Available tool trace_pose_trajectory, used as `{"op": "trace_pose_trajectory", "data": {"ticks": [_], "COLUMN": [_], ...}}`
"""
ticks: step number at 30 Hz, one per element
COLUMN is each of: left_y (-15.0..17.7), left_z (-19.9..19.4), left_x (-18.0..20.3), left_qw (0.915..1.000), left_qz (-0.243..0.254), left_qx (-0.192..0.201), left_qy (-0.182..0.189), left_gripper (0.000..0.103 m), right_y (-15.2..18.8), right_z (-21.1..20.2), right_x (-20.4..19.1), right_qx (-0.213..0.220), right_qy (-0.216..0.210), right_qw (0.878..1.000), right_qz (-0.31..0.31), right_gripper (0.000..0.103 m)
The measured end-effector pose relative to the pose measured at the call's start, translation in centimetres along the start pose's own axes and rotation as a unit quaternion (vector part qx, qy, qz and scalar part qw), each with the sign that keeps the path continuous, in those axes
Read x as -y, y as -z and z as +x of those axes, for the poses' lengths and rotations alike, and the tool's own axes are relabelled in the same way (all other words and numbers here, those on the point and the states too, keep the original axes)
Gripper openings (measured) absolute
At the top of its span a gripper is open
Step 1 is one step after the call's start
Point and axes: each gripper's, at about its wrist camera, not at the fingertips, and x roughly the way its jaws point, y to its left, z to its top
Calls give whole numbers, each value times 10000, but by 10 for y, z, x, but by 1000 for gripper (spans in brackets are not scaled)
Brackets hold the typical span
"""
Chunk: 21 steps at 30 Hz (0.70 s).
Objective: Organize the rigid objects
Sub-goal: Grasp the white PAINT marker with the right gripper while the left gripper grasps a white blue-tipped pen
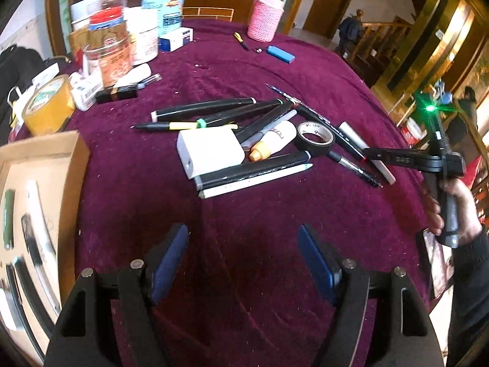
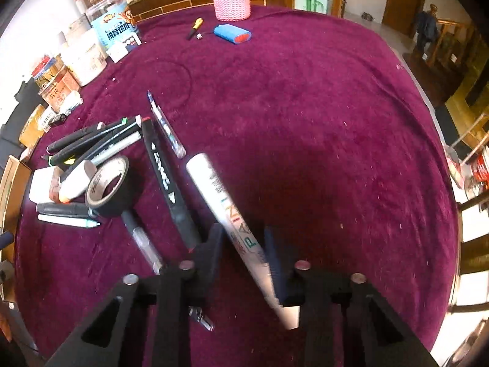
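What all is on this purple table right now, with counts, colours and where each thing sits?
white paint marker: one, white, between right gripper's fingers
black tape roll: one, black, mid-pile
white block: one, white, pile's left
dark markers: several, black, fanned in pile
blue case: one, blue, far side
pink knit holder: one, pink, far edge
jars: several, mixed, far left
cardboard box: one, brown, left edge
left gripper: open, empty
right gripper: shut on marker

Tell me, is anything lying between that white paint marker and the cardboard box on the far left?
Yes. The right tool grips the white paint marker; toward the brown cardboard box lie the black tape roll, white rectangular block and black pens, so it must go over them.
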Motion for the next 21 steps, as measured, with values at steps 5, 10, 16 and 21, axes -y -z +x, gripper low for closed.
{"op": "trace_pose_trajectory", "data": {"ticks": [5,10,16,21], "left_y": [-14,-25,-31,-36], "left_z": [17,46,66,82], "left_x": [14,26,40,42], "left_qw": [9990,9958,9888,9852], "left_qz": [437,901,1474,1640], "left_qx": [41,-92,-226,-489], "left_qy": [41,98,36,115], "left_gripper": [73,60,59,58], "right_y": [25,59,85,97], "right_z": [-26,-65,-65,-60], "right_x": [4,-44,-82,-87], "right_qx": [164,640,792,863], "right_qy": [-195,-762,-1245,-1353], "right_qw": [9969,9929,9870,9845], "right_qz": [744,651,640,701], "right_gripper": [15,15,15,15]}}
